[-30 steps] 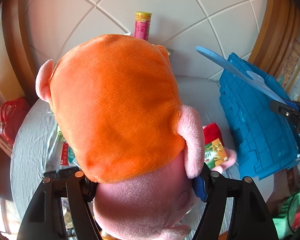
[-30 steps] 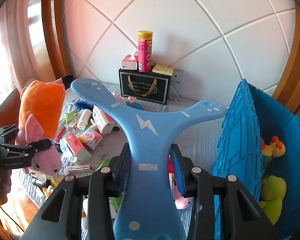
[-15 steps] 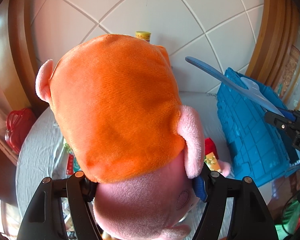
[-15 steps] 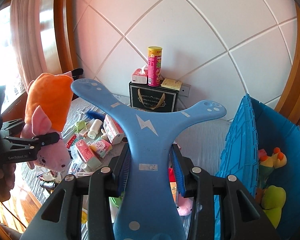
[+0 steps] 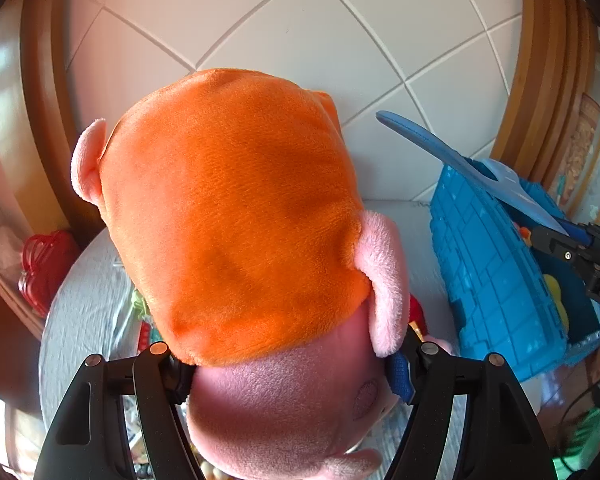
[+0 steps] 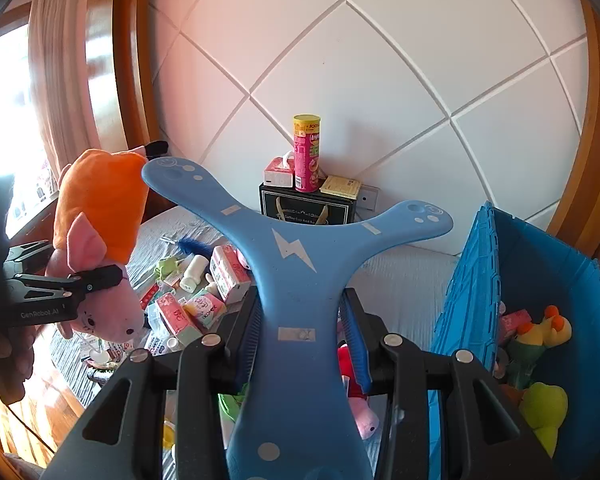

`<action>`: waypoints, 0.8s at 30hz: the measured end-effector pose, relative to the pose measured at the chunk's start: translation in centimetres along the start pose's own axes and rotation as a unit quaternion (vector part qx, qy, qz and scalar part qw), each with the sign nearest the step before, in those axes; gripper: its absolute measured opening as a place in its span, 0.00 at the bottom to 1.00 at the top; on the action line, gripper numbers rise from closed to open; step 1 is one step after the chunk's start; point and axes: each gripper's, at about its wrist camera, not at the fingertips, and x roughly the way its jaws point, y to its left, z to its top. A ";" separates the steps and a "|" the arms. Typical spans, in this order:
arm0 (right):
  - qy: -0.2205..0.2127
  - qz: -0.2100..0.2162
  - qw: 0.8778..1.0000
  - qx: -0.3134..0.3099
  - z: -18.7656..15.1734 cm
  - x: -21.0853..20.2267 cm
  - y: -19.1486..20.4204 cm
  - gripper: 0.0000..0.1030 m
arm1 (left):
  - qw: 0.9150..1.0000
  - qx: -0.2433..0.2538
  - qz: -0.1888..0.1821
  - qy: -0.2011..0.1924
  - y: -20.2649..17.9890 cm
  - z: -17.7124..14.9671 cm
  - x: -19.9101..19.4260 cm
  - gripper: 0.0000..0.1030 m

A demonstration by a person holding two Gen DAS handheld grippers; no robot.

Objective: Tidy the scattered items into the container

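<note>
Several plush toys [image 6: 540, 332] inside blue crate [image 6: 548, 256]; pink packet too.

- Left gripper [image 5: 288, 376]: raised, angled downward, jaws clamped on the plush pig [image 5: 236, 220] at its head.
- Right gripper [image 6: 304, 340]: raised, angled downward, pads [image 6: 356, 344] pressing both sides of the boomerang [image 6: 296, 264].

White wall [image 6: 380, 60] w/ diagonal grooves fills top & centre of both views. Curved wood frame [image 6: 128, 80] at left & right edges. Curtain [image 6: 56, 92] upper left in right view, bright window [image 6: 0, 112] at far left w/ daylight coming in. Wall socket [image 6: 367, 197] mid-frame, low on wall. Wood floor [image 6: 32, 412] lower left. Grey-white cloth surface [image 6: 408, 280] across middle.
</note>
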 end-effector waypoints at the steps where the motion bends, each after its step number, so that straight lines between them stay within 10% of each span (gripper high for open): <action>1: -0.002 0.000 1.000 0.000 0.0 -0.2 -0.3 0.37 | 1.000 0.000 0.000 -0.002 -0.2 0.1 -0.1 0.70; 24: -0.029 -0.027 0.999 0.022 -1.5 -4.9 -10.4 0.37 | 0.999 0.039 -0.025 -0.029 -11.8 2.5 -0.7 0.70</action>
